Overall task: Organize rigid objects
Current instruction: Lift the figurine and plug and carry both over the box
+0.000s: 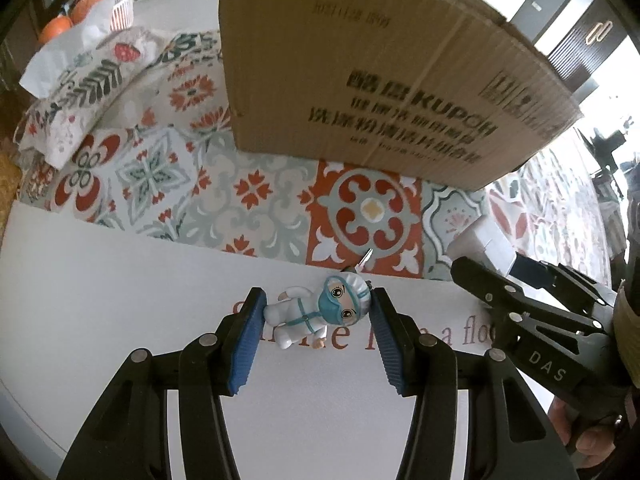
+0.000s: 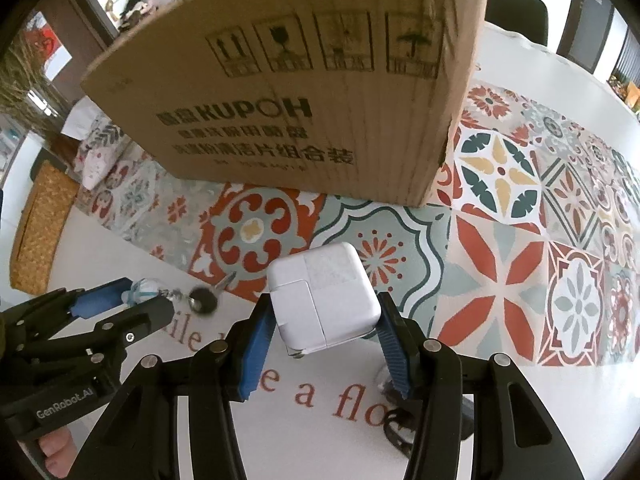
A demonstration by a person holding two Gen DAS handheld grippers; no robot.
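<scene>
Left wrist view: left gripper (image 1: 318, 312) with jaws set around a small figurine (image 1: 320, 312) in white protective suit and teal mask, lying on the white surface (image 1: 100, 280) near the edge of the patterned tile-print cloth (image 1: 248, 196). Blue pads sit against its head and feet; looks like a light hold, though contact on the feet side is hard to confirm. A keyring chain and key (image 1: 366, 259) trail from its head toward the cloth.

Right wrist view: right gripper (image 2: 326, 320) with jaws closed on a white power adapter (image 2: 326, 300), raised slightly off the surface, its prongs pointing down.

Cardboard box (image 1: 360, 80) stands just behind both, on the cloth — the likely destination.

Doing it well: squeeze the figurine firmly before lifting, since it is rounded and could pivot. Lift straight up so the dangling key clears the cloth. Keep the two grippers apart going over the box wall.

What differs: only the right wrist view shows the key's dark round head (image 2: 204, 300), and a dark cable (image 2: 396, 428) lying under the right gripper. Only the left wrist view shows the figurine's face and the folded patterned fabric (image 1: 80, 92) far left.
</scene>
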